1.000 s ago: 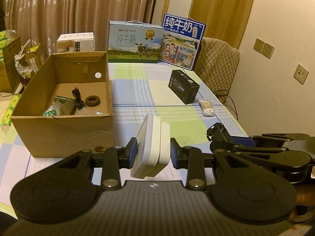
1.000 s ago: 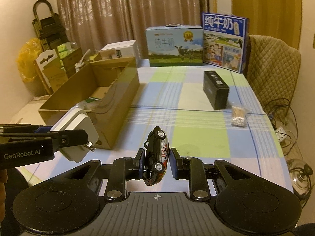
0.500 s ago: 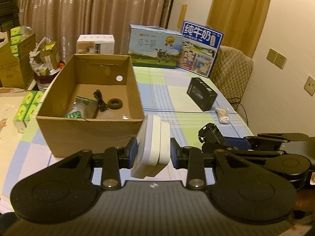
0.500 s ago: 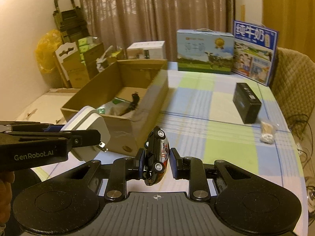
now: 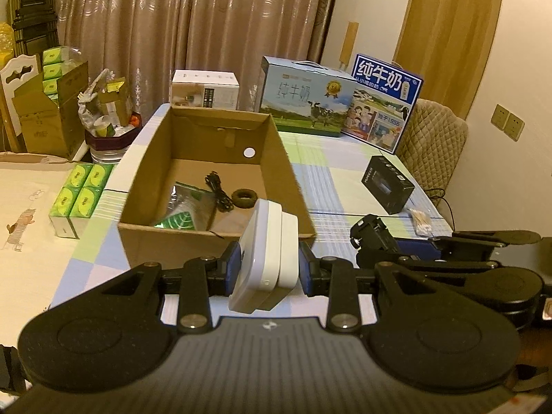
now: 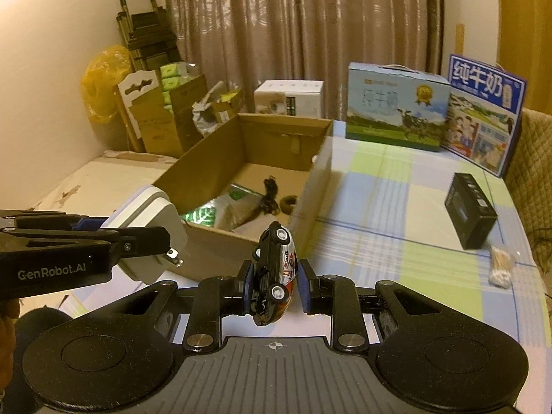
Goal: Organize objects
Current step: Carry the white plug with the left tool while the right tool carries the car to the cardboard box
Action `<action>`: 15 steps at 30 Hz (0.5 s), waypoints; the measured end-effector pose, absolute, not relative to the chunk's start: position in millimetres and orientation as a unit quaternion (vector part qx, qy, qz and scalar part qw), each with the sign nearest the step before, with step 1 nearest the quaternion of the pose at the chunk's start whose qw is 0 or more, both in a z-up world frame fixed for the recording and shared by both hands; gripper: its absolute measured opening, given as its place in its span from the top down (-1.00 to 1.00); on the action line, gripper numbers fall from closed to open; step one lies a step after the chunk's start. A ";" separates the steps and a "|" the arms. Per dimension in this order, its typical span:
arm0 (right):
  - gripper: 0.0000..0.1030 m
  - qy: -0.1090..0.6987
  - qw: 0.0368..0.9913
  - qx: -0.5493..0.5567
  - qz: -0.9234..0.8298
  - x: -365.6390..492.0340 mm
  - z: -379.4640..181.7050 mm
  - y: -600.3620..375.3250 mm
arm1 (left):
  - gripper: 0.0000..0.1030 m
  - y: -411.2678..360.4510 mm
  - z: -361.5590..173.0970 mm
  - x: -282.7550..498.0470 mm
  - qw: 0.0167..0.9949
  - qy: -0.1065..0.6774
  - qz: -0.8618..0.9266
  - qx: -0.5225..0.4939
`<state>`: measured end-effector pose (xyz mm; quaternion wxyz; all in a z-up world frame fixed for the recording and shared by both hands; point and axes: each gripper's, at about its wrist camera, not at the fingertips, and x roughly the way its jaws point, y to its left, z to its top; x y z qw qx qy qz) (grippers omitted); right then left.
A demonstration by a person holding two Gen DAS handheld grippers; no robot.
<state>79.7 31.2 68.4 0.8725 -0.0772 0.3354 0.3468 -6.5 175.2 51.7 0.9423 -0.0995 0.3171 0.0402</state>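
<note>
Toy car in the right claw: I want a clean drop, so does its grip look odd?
Yes. The toy car sits nose-up and tilted in the right claw, pinched near its lower half, wheels facing sideways.

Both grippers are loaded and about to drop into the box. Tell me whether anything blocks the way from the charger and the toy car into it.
Nothing visible does. The white charger in the left gripper and the toy car in the right gripper are short of the cardboard box; only its near wall lies ahead, and both seem above the rim.
</note>
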 end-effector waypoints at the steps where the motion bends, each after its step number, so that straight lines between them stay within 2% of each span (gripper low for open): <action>1: 0.55 0.335 0.872 -0.078 0.349 81.1 68.4 35.1 | 0.43 178.1 52.4 -6.3 0.942 0.317 0.042 -0.098; 15: 0.55 0.322 0.870 -0.076 0.365 110.3 80.7 75.6 | 0.43 221.3 68.8 19.9 0.947 0.305 0.066 -0.078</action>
